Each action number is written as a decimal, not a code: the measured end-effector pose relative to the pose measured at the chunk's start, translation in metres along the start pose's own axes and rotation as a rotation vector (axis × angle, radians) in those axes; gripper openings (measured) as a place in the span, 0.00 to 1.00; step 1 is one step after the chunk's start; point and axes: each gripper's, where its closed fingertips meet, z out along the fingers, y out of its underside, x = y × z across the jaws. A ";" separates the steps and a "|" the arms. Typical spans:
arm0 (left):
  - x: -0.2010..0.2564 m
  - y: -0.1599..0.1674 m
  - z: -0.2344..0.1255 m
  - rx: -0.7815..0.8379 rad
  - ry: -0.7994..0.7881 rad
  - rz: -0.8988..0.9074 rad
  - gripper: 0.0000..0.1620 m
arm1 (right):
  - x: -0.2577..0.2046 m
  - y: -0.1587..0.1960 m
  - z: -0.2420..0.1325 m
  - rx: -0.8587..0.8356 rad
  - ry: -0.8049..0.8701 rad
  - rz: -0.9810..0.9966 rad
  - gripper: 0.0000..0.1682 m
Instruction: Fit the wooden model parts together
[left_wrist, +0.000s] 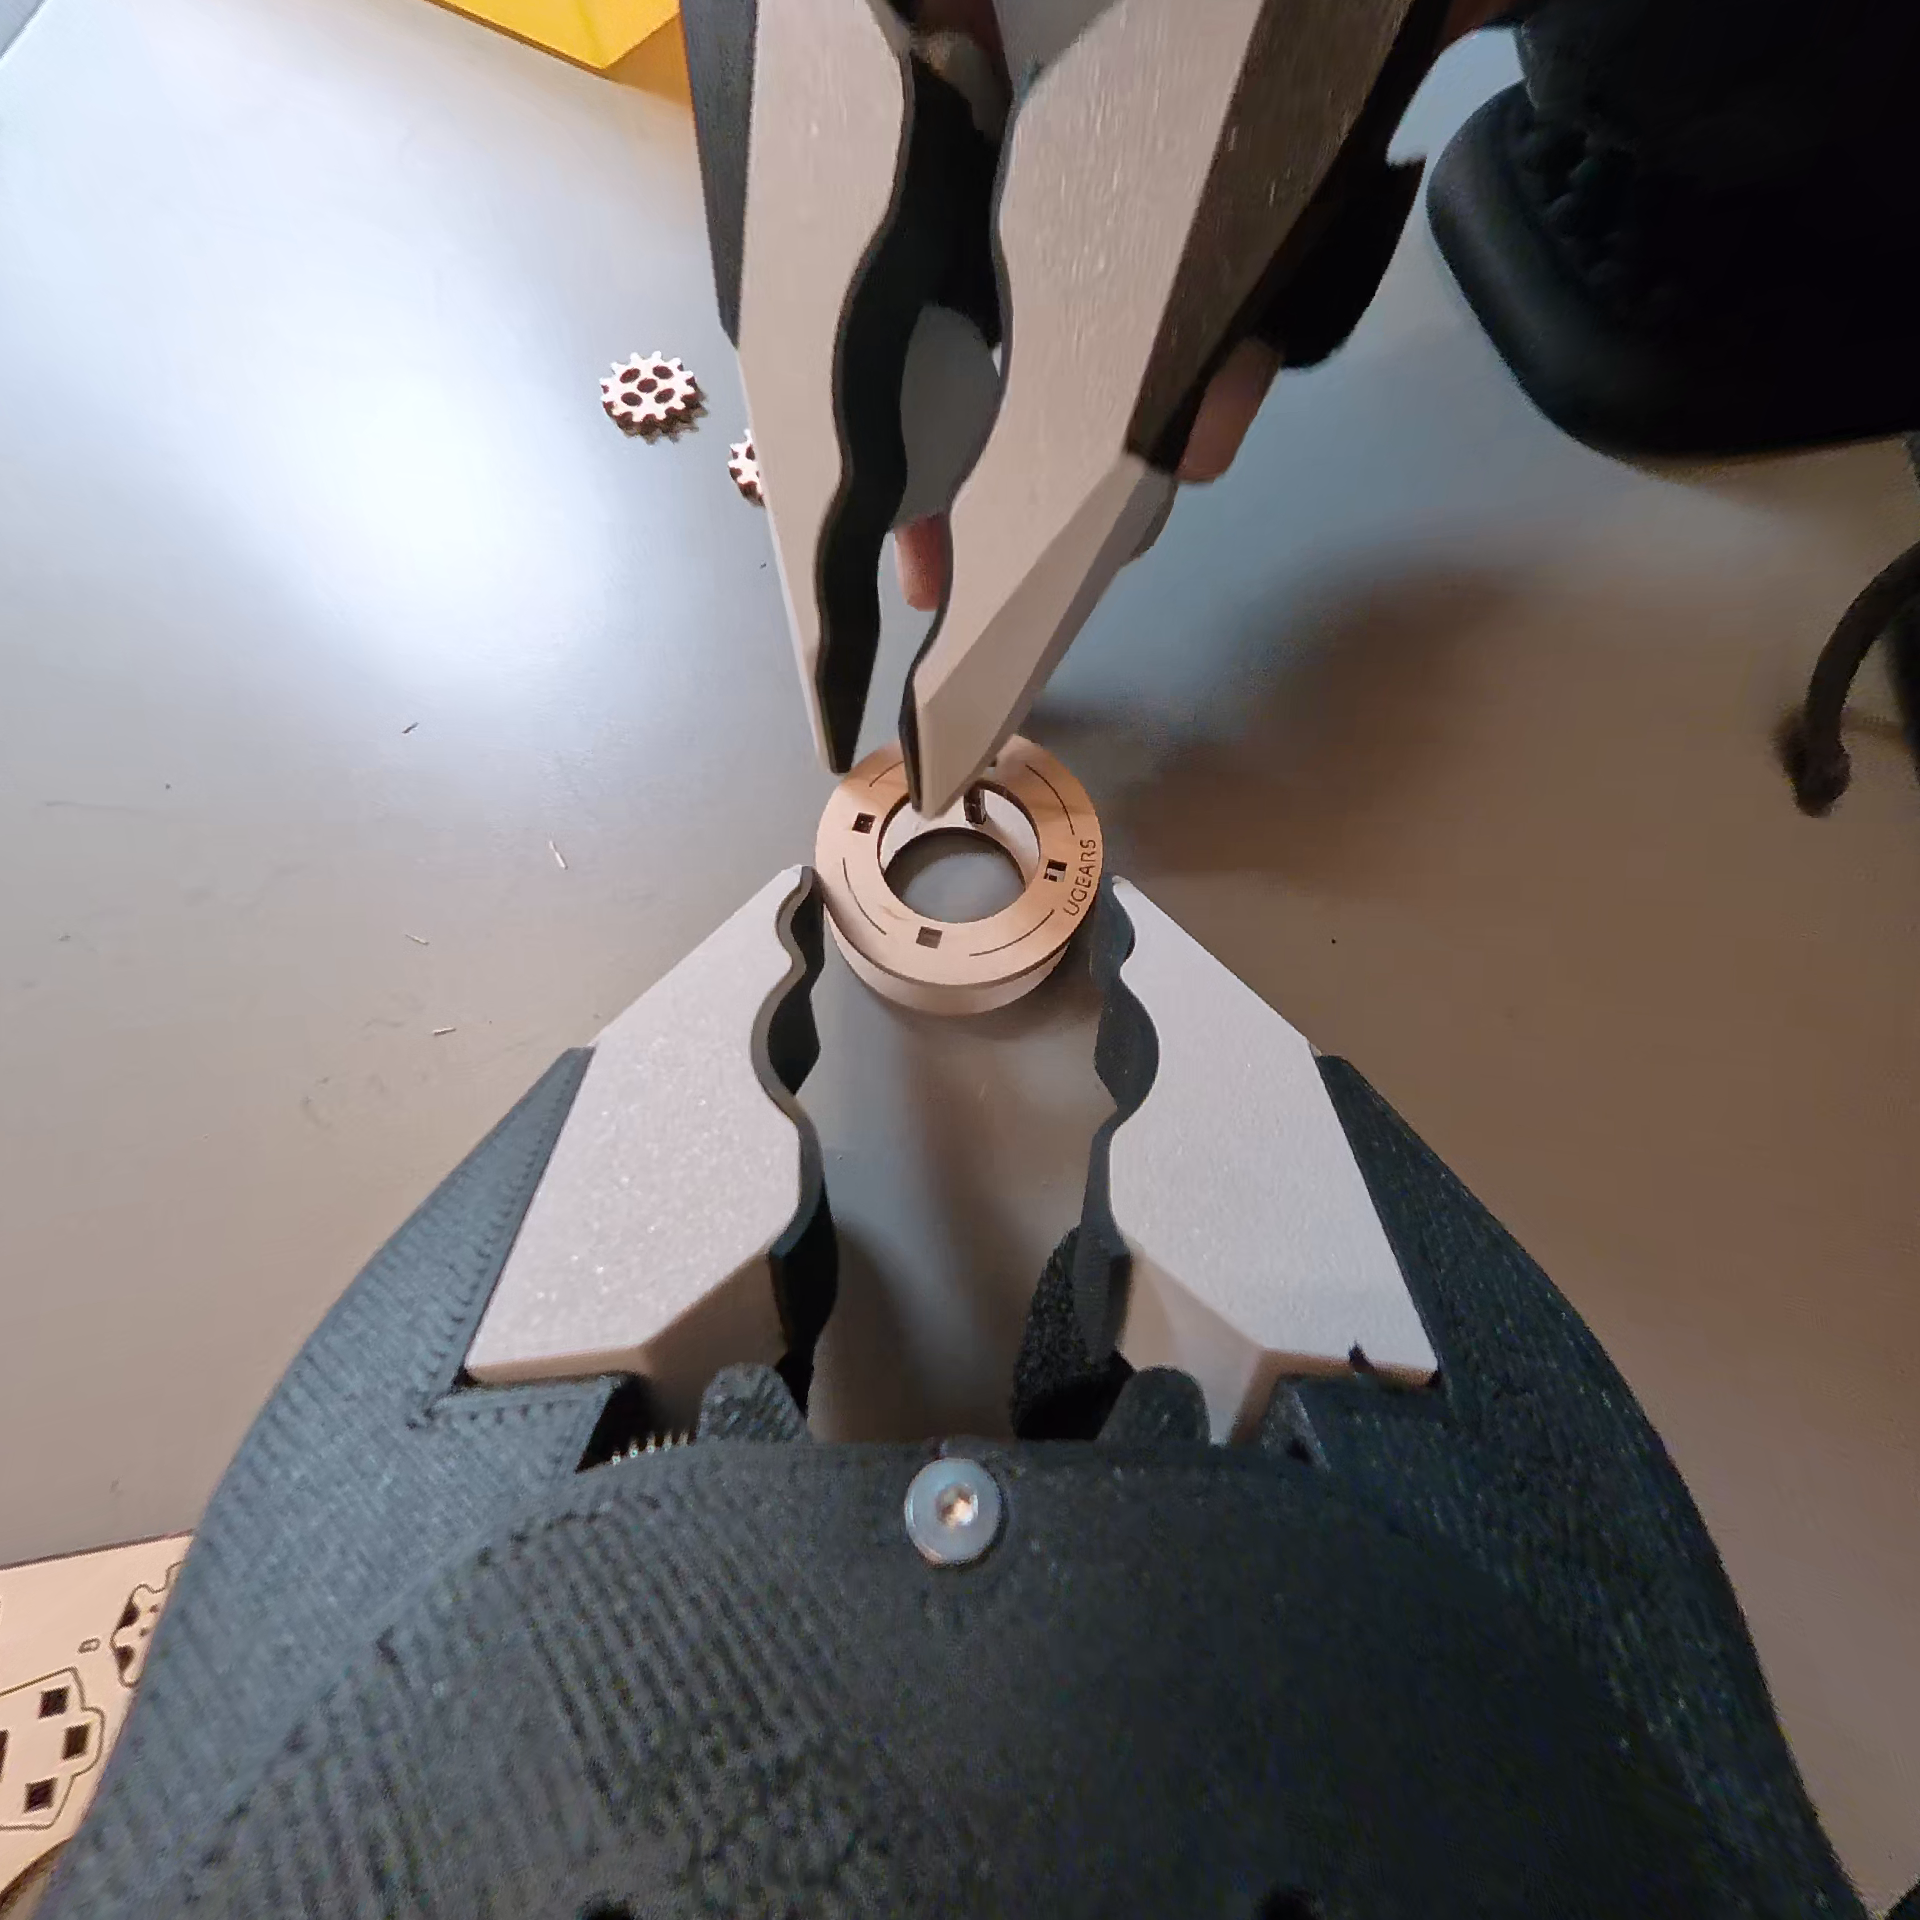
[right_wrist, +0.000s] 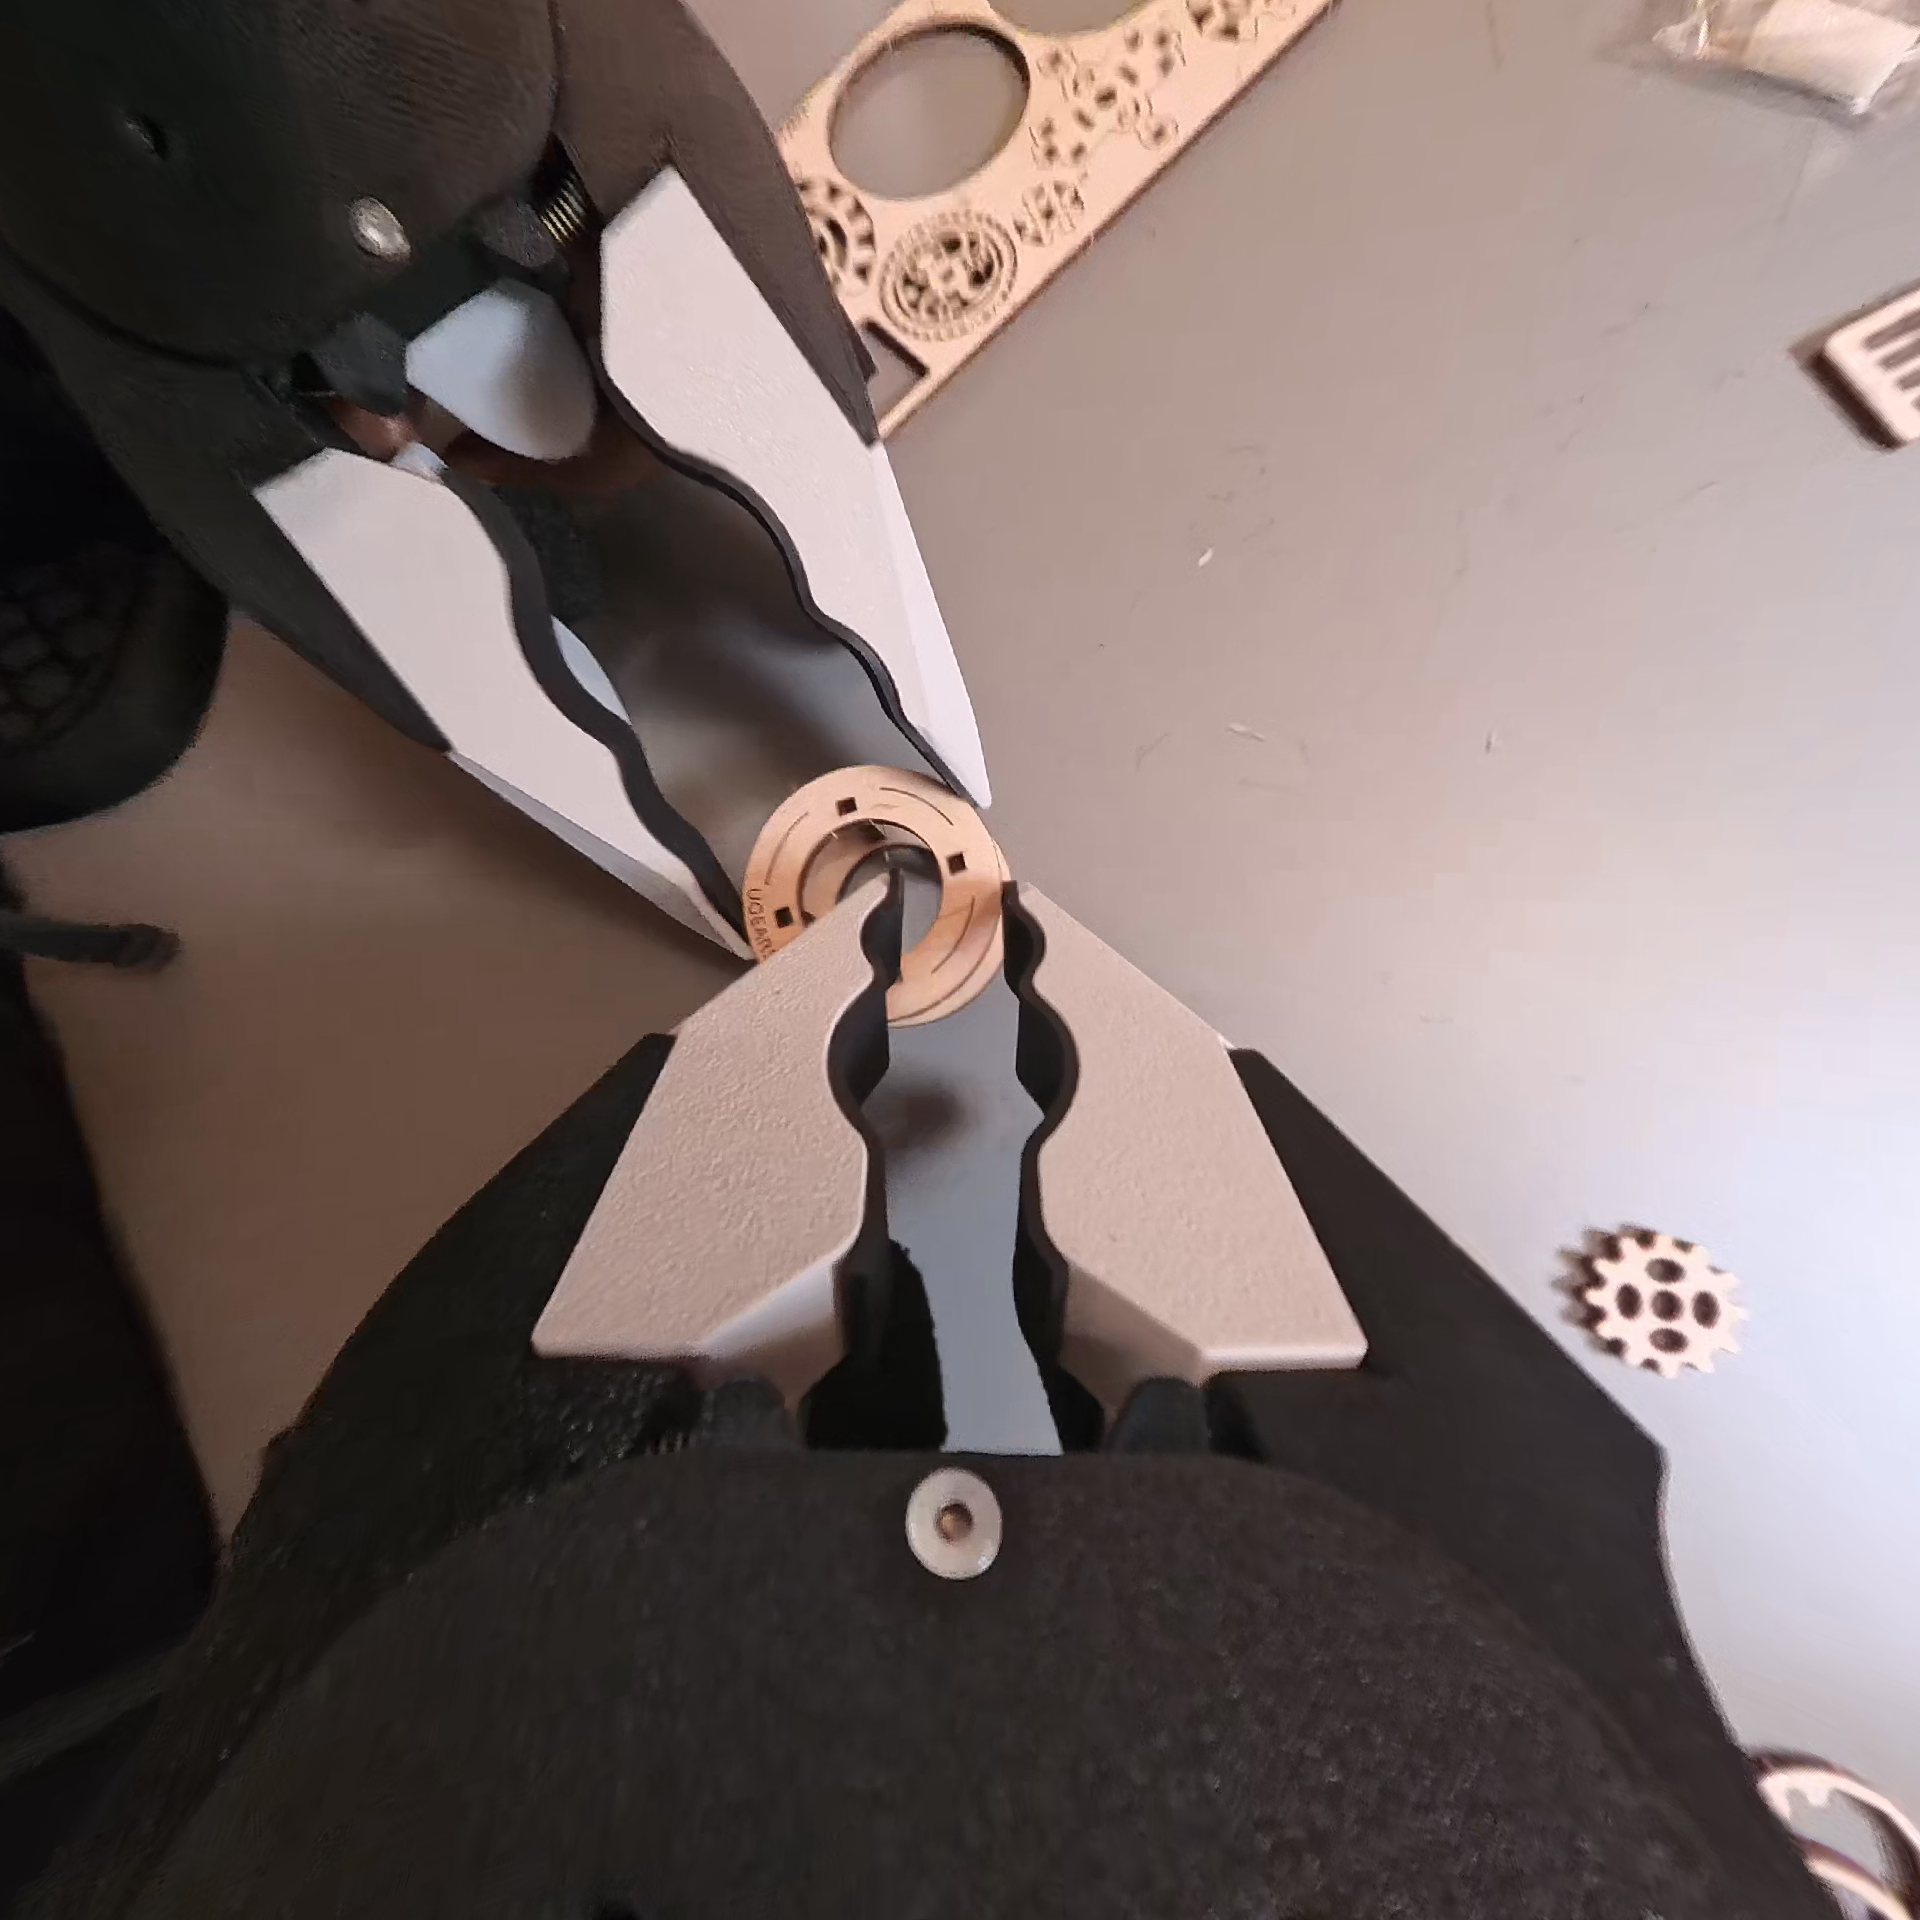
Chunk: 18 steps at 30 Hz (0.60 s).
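Note:
A stacked wooden ring (left_wrist: 940, 943) rests on the grey table. My left gripper (left_wrist: 961, 888) is shut on its outer sides, one fingertip on each side. My right gripper (left_wrist: 883, 779) comes down from the far side and straddles the ring's far rim: one fingertip is inside the hole, the other outside, shut on the rim. In the right wrist view the ring (right_wrist: 805, 847) sits between the left gripper's (right_wrist: 852, 868) tips, and my right gripper (right_wrist: 951, 883) pinches its near rim. A small dark part shows inside the hole.
Two loose wooden gears (left_wrist: 652, 397) lie to the far left; one also shows in the right wrist view (right_wrist: 1657, 1314). A laser-cut wooden sheet (right_wrist: 997, 156) and a slatted wooden piece (right_wrist: 1870, 364) lie beyond. A black chair (left_wrist: 1662, 260) stands at the table's edge. The tips of both grippers are at nearly the same place. The slatted wooden piece (right_wrist: 1870, 364) is about equally far from each gripper, around 20 cm.

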 end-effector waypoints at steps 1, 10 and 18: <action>0.000 0.000 0.000 -0.001 -0.002 0.004 0.32 | 0.000 -0.004 -0.005 0.023 -0.012 -0.004 0.10; 0.000 -0.001 0.000 -0.002 -0.005 0.012 0.32 | -0.012 0.015 -0.017 -0.026 -0.080 -0.182 0.09; 0.000 -0.001 0.000 0.011 0.003 0.004 0.32 | -0.011 0.018 -0.010 -0.032 -0.067 -0.211 0.06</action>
